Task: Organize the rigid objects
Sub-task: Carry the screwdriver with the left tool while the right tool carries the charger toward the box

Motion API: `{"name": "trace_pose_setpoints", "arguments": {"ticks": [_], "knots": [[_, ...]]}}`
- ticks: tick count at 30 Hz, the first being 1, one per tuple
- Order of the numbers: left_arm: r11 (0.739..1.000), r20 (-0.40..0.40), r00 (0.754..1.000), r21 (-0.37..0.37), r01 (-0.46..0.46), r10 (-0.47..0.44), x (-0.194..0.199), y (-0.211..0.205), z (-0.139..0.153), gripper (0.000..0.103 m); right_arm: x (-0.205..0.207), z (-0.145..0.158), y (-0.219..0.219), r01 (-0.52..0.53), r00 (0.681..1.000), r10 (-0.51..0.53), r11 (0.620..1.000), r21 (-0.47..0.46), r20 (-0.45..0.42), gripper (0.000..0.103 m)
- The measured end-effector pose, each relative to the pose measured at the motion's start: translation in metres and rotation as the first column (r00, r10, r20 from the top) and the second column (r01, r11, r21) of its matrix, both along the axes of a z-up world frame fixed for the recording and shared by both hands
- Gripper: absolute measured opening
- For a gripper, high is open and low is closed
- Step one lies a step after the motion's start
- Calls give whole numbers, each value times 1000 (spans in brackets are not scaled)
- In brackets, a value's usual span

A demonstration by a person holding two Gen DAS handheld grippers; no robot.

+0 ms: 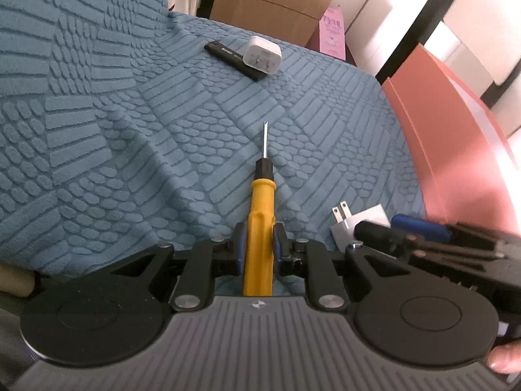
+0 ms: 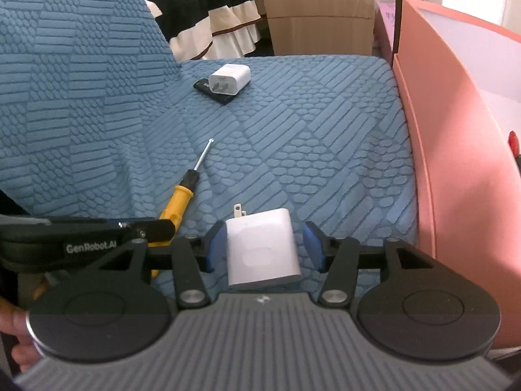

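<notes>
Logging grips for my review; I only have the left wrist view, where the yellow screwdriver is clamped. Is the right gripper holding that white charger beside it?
Observer: No. The right gripper straddles the white charger, with a clear gap at one pad.
Operator: Is the charger lifted?
Observer: It seems to rest flat on the blue cover.
Operator: Anything in the pink box?
Observer: A small red thing shows inside the pink box; too little of it shows to name it.
</notes>
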State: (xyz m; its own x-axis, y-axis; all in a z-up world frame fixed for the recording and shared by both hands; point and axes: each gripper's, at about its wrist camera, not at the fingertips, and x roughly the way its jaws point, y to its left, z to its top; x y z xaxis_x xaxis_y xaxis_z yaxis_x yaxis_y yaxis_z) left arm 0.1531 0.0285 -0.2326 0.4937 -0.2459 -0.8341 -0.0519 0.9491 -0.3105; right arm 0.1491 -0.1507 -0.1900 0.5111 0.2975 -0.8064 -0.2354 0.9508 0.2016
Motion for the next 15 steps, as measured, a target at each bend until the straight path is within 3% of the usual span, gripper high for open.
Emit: {"name": "trace_pose_setpoints", "arguments": {"ticks": [2,6,15], "knots": [[1000,1,1000,-15,-5,5,2,2,0,22,1,-2,1,-13,1000,13,1000,8,-11,55],[1000,7,1000,-9,-21,21,4,4,-1,35,1,-3,9,-55,998,55,998,-22,-4,59],[1000,20,1000,4,-6,6,4,-4,-4,37,3,-8,14,-77,997,79,993,-91,11,58]]}}
